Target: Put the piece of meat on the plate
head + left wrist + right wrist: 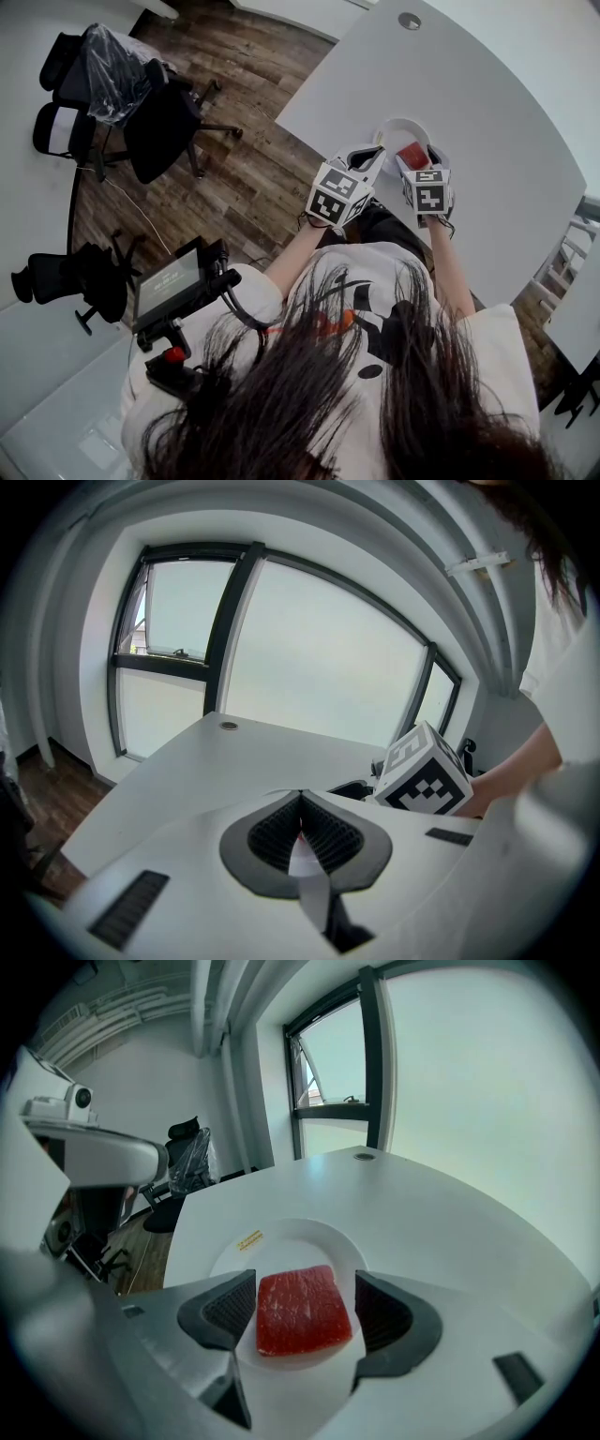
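Now my right tool hangs spread on either side of the meat, which lies on the white plate on the bench. My left tool is pressed together.

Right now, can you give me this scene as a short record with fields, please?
meat: red slab, lying flat on the plate
plate: white, round, on the table
right tool: open, one jaw each side of the meat, not gripping
left tool: jaws together
task state: meat appears placed
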`<state>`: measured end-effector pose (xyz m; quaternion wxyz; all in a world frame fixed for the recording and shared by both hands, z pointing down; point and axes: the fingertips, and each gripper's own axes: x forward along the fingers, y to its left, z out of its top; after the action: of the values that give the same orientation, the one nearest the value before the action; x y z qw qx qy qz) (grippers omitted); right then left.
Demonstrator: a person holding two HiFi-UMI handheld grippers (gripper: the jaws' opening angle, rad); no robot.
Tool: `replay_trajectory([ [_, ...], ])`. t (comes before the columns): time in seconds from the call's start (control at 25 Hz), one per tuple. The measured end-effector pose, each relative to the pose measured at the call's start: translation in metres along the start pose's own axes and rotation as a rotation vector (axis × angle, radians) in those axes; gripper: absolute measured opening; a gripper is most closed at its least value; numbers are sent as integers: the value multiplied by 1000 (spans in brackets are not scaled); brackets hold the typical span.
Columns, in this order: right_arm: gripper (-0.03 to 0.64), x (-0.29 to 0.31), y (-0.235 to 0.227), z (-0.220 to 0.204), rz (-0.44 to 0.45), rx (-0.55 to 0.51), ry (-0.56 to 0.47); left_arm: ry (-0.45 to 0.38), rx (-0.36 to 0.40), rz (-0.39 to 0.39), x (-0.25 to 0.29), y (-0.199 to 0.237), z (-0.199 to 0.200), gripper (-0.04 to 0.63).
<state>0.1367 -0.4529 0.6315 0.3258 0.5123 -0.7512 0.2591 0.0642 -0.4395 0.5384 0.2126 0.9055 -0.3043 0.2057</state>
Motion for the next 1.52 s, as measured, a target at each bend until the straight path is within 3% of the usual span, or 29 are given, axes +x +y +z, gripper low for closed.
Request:
replay_trajectory([
  [0.16, 326, -9, -4, 20, -13, 65, -79, -5, 1, 4, -1, 3, 0, 5],
  [0.36, 324, -19, 0, 34, 8, 219, -188, -15, 7, 11, -6, 9, -3, 5],
  [0.44, 224, -25, 2, 39, 11, 278, -230, -24, 9, 14, -9, 11, -3, 5],
  [0.52, 222, -28, 6, 42, 22, 331, -263, -35, 14, 16, -11, 14, -3, 5],
  [0.6, 125, -35, 12, 46, 32, 372, -296, -48, 18, 16, -17, 15, -2, 5],
  [0.76, 52, -71, 36, 56, 49, 406, -348, -76, 29, 7, -46, 1, 9, 5],
  [1.16, 52, -130, 110, 22, 81, 437, -410, -106, 68, -25, -113, -42, -26, 5],
  [1.52, 52, -172, 159, -35, 71, 450, -392, -121, -8, -32, -160, -73, -78, 5],
])
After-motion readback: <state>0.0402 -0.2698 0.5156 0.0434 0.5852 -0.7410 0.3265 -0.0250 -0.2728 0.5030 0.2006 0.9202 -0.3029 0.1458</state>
